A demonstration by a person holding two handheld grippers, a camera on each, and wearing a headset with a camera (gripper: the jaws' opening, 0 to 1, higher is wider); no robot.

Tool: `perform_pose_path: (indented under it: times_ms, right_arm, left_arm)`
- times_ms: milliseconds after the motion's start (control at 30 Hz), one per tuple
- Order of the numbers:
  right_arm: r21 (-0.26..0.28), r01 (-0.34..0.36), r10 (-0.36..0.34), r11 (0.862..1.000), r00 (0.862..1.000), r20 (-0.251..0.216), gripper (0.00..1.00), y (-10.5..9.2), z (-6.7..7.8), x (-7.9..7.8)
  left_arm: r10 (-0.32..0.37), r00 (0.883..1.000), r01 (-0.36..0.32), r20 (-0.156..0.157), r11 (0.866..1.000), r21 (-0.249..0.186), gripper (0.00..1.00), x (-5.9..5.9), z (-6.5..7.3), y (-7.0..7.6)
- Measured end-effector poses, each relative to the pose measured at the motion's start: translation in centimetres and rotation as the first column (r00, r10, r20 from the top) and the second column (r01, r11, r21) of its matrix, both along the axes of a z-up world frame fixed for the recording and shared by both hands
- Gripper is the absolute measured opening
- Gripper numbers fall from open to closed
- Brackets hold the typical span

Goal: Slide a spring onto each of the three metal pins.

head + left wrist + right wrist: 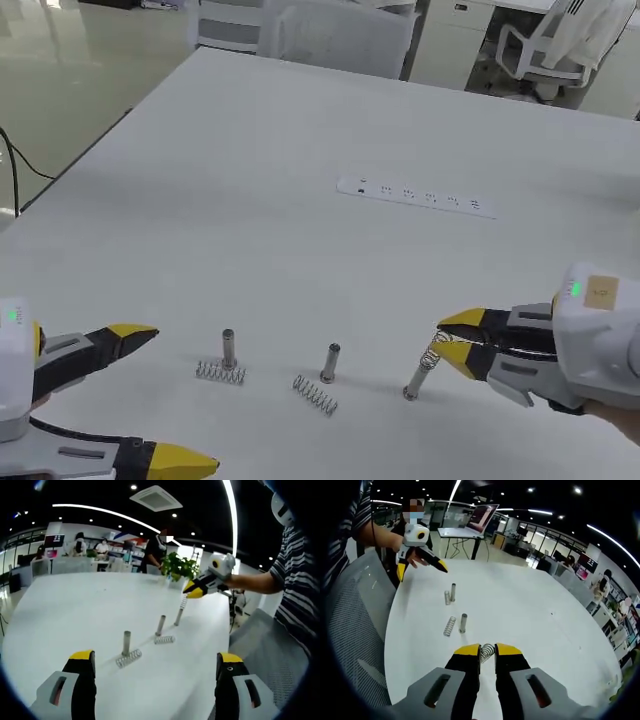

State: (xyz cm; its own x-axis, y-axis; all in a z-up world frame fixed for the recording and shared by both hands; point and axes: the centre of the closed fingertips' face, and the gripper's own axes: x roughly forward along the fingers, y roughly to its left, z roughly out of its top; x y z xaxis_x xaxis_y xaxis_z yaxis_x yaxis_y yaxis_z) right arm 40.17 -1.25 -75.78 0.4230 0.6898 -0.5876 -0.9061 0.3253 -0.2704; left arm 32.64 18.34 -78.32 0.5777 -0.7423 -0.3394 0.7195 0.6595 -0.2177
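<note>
Three metal pins stand in a row on the white table: left pin, middle pin, right pin. The right pin leans toward my right gripper, which is shut on a spring at that pin's top end. In the right gripper view the spring sits between the closed jaws. One loose spring lies beside the left pin, and another loose spring lies by the middle pin. My left gripper stays open and empty, left of the pins.
A white power strip lies on the table beyond the pins. Office chairs stand at the far edge. The table's left edge runs diagonally. A person stands in the background past the table.
</note>
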Motion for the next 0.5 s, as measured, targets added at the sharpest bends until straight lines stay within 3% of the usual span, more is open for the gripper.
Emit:
perform_pose_path:
  times_ms: [500]
  right_arm:
    - [-0.005, 0.001, -0.001, 1.0, 1.0, -0.011, 0.08, 0.06, -0.76, 0.01]
  left_arm:
    - [0.004, 1.0, -0.003, -0.007, 1.0, 0.007, 0.98, -0.17, -0.22, 0.12]
